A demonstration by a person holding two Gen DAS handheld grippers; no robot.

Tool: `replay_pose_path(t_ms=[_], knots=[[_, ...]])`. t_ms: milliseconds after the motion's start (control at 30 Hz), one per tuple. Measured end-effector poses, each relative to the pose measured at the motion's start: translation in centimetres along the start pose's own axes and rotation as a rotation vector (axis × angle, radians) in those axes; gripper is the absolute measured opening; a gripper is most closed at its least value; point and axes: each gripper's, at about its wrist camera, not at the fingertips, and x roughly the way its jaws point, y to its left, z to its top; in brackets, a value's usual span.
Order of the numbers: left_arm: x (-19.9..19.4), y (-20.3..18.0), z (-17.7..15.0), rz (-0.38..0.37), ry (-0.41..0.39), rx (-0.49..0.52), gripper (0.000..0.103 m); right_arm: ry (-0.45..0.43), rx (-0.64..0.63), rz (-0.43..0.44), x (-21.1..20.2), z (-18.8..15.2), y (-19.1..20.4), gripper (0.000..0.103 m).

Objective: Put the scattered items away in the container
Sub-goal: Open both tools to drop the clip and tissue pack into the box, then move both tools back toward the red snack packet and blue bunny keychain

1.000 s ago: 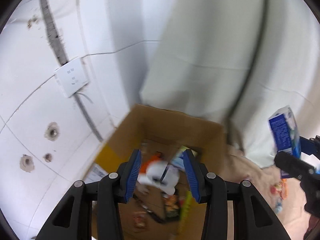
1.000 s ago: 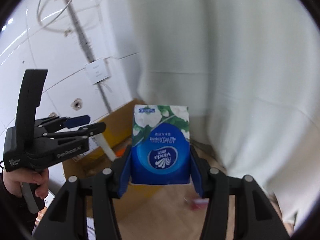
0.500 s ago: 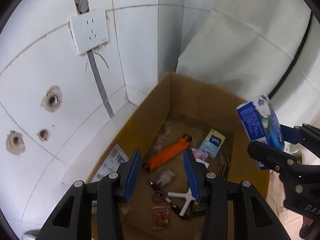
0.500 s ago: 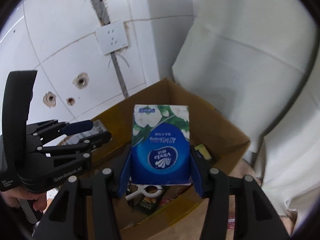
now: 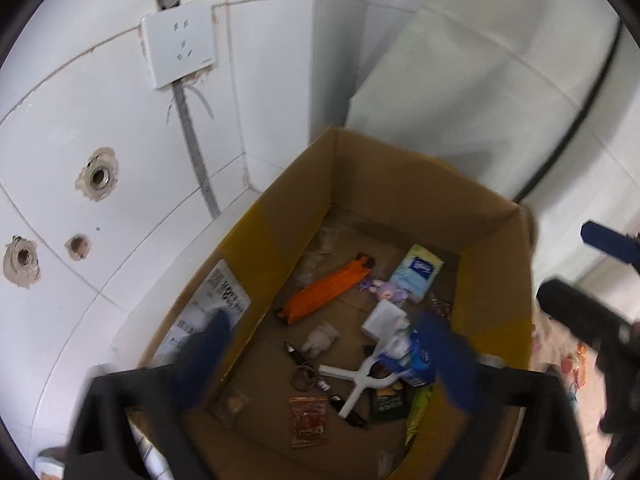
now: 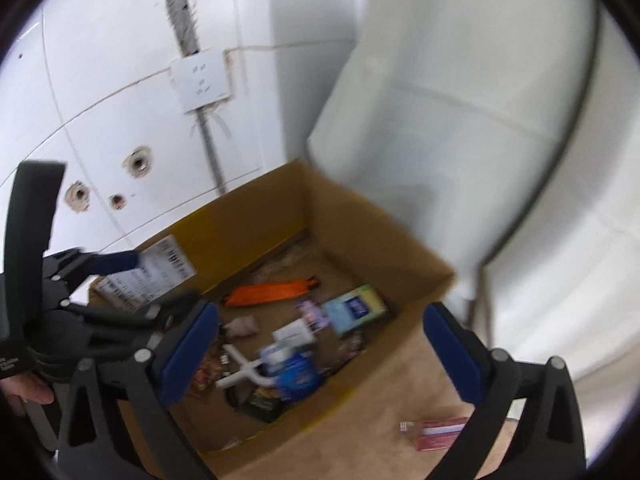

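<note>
Right wrist view: right gripper (image 6: 320, 344) spread wide, empty, above cardboard box (image 6: 400, 248); blue tissue pack (image 6: 298, 372) inside. Left gripper (image 5: 332, 356) likewise spread, empty.

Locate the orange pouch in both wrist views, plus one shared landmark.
Left wrist: the orange pouch lies diagonally on the floor of the cardboard box, centre frame, just left of the small purple toy.
Right wrist: the orange pouch lies near the box's back-left wall, centre-left of frame, above the blurred white items.
Shared landmark: the white wall socket, above the box in both views.
</note>
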Motion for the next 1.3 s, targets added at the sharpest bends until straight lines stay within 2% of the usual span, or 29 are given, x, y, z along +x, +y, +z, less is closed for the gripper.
replay_pose_path(t_ms=[67, 167, 333, 500, 600, 667, 733, 867, 967, 1067, 1133, 1167, 1300], knots=[[-0.6, -0.6, 0.0, 0.014, -0.004, 0.018, 0.103, -0.019, 0.025, -0.023, -1.2, -0.2, -1.2, 0.103], [-1.9, -1.6, 0.4, -0.016, -0.026, 0.034, 0.103, -0.075, 0.088, -0.072, -4.2, -0.7, -3.7, 0.103], [-5.2, -5.5, 1.3, -0.064, -0.085, 0.096, 0.103, -0.157, 0.209, -0.135, -10.5, -2.7, -9.3, 0.103], [-7.4, -11.7, 1.6, -0.151, -0.119, 0.181, 0.103, -0.194, 0.318, -0.216, -17.0, -6.7, -15.1, 0.103], [-7.6, -15.9, 1.0, -0.214, -0.119, 0.24, 0.103, -0.187, 0.359, -0.318, -19.8, -10.0, -17.7, 0.103], [-7.3, -18.4, 0.4, -0.251, -0.098, 0.281, 0.103, -0.158, 0.393, -0.354, -20.8, -12.3, -19.1, 0.103], [-6.4, -21.4, -0.6, -0.286, -0.055, 0.338, 0.103, -0.117, 0.432, -0.386, -21.3, -14.8, -20.2, 0.103], [-4.6, -26.0, -3.1, -0.295, -0.018, 0.418, 0.103, -0.027, 0.479, -0.439, -21.1, -19.5, -21.0, 0.103], [-2.6, -28.1, -5.4, -0.303, -0.007, 0.436, 0.103, 0.03, 0.51, -0.419, -19.7, -22.8, -20.9, 0.103], [-0.7, -28.8, -7.9, -0.302, 0.014, 0.447, 0.103, 0.097, 0.538, -0.385, -16.9, -26.0, -20.7, 0.103], [1.2, -29.1, -9.7, -0.256, 0.052, 0.474, 0.103, 0.102, 0.53, -0.354, -15.2, -27.9, -19.9, 0.103], [2.0, -29.0, -10.5, -0.256, 0.063, 0.478, 0.103, 0.1, 0.523, -0.346, -14.4, -28.8, -19.5, 0.103], [4.1, -27.8, -12.6, -0.26, 0.046, 0.484, 0.103, 0.14, 0.534, -0.33, -11.4, -31.1, -18.7, 0.103]])
